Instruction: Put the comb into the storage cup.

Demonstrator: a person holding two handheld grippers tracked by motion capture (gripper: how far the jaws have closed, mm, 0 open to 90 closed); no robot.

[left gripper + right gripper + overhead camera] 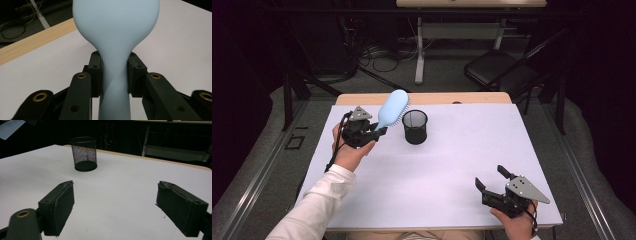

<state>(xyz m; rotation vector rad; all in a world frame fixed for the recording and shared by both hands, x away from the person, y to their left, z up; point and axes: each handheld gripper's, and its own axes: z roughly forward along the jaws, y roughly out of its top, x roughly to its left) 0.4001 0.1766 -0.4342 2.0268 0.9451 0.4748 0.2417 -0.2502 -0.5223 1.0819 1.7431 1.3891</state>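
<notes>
Two claws, one hairbrush, one cup.

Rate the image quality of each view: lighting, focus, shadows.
High view: evenly lit white table, dark surroundings, sharp. Left gripper view: the blue hairbrush sits very close, soft-edged, with a faint shadow on its handle. Right gripper view: dimmer, mesh cup fairly sharp, background nearly black.
</notes>
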